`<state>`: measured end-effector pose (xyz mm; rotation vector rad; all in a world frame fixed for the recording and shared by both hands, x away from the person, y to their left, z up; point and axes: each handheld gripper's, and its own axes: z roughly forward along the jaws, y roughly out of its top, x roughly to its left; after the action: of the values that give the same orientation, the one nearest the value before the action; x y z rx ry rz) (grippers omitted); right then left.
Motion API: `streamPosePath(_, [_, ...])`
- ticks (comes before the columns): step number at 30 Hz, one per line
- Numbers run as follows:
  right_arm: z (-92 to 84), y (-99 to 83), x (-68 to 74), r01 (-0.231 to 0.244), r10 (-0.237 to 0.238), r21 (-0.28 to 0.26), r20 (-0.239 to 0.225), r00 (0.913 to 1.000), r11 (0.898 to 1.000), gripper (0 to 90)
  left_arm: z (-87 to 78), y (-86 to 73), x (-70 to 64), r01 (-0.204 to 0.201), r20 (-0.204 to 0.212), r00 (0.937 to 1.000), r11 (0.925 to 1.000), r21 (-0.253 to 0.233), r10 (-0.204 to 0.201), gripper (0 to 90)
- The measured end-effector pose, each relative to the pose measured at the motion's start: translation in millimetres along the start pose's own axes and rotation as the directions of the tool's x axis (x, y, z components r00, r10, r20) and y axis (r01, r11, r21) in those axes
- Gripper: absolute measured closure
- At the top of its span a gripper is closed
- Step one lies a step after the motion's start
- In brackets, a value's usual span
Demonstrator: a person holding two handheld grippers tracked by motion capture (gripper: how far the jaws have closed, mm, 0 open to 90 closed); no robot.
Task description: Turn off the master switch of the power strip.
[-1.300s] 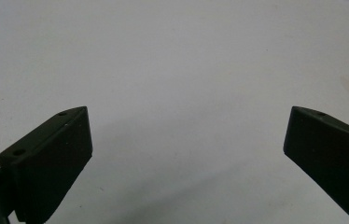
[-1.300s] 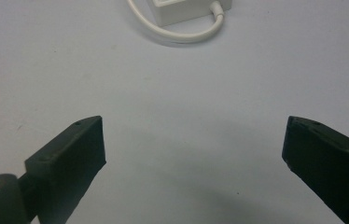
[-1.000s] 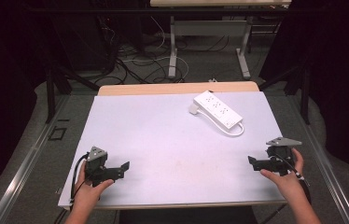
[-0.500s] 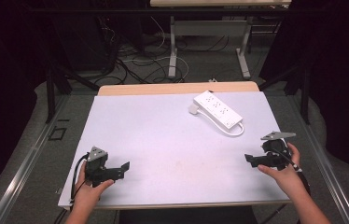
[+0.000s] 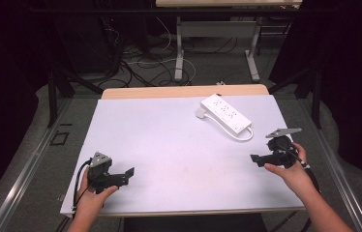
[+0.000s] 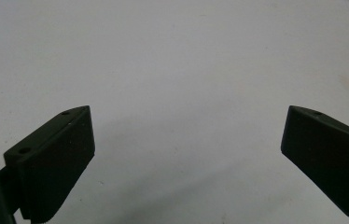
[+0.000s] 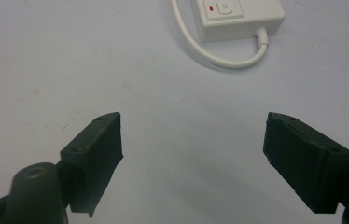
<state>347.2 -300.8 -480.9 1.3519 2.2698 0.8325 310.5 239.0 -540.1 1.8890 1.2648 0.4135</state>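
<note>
A white power strip [image 5: 225, 115] lies at an angle on the far right of the white table top [image 5: 169, 140]; its switch end [image 7: 238, 14] and looped white cable [image 7: 219, 58] appear at the top of the right gripper view. My right gripper [image 5: 256, 159] hovers low at the table's right side, just short of the strip, pointing left. Its jaws stand wide apart, open and empty [image 7: 191, 140]. My left gripper [image 5: 129, 173] rests near the front left corner, open too, with bare table between its jaws [image 6: 184, 140].
A wooden strip [image 5: 184, 92] edges the table's far side. Beyond it are table legs and tangled cables on the floor [image 5: 155, 58]. Dark curtains stand on both sides. The person's hands come in from the bottom edge.
The right gripper has moved a little forward and leftward, closer to the power strip. The left gripper has stayed where it was.
</note>
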Motion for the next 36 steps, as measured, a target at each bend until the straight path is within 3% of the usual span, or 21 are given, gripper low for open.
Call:
streamPosePath(10, [1.4, 17.2, -2.2, 0.016, -0.016, 0.029, 0.004, 0.9999, 0.999, 21.2, 0.7, -0.7, 0.5, 0.010, -0.006, 0.9999, 0.9998, -0.015, -0.010, 3.1])
streamPosePath(16, [3.8, 26.9, -4.5, 0.016, -0.016, 0.056, 0.011, 0.9998, 0.998, 22.4, -0.6, 0.1, 1.5, 0.005, 0.002, 1.0000, 0.9999, 0.009, -0.005, 3.3])
streamPosePath(18, [4.0, 30.6, -5.3, 0.019, -0.019, 0.055, 0.007, 0.9998, 0.998, 23.4, 0.9, -0.7, 0.9, 0.008, -0.007, 0.9999, 0.9999, -0.010, -0.008, 3.4])
streamPosePath(25, [6.0, 43.5, -5.6, 0.032, -0.034, 0.080, 0.026, 0.9991, 0.996, 23.9, 0.2, -0.3, 1.5, 0.006, -0.001, 1.0000, 1.0000, 0.002, -0.006, 3.6])
streamPosePath(36, [8.6, 62.0, -7.5, 0.032, -0.036, 0.085, 0.043, 0.9984, 0.996, 24.2, 0.4, -0.1, 2.5, 0.006, -0.003, 1.0000, 1.0000, -0.002, -0.006, 3.8])
